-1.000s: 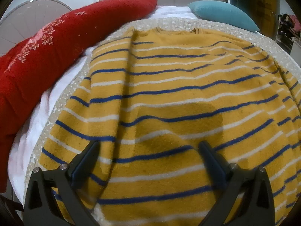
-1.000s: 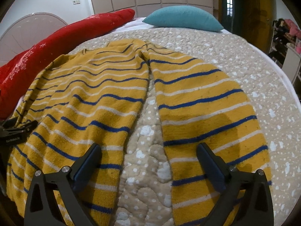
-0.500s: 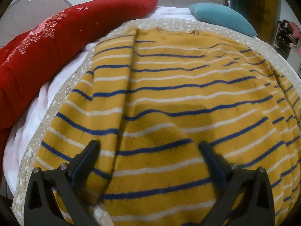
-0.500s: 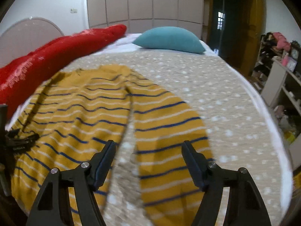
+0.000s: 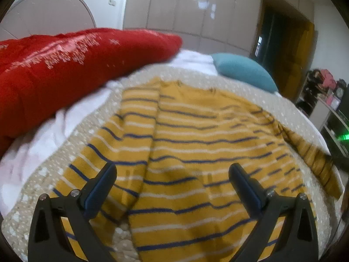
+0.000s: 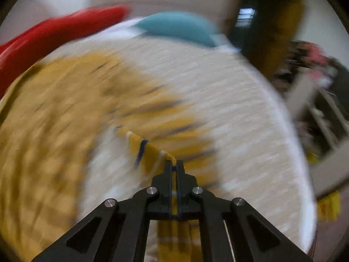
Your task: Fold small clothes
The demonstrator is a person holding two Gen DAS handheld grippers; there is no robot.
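A mustard-yellow sweater with blue and white stripes lies spread on the bed, neck at the far end. My left gripper is open and empty above its lower body. In the blurred right wrist view, my right gripper is shut on the cuff edge of the sweater's right sleeve and holds it lifted off the bedspread. The sweater body lies to its left.
A beige dotted bedspread covers the bed. A long red cushion lies along the left side. A teal pillow sits at the far end. Shelves with clutter stand right of the bed.
My right gripper closed on the sleeve edge and lifted it, and is moving fast. My left gripper pulled back and tilted up, still open.
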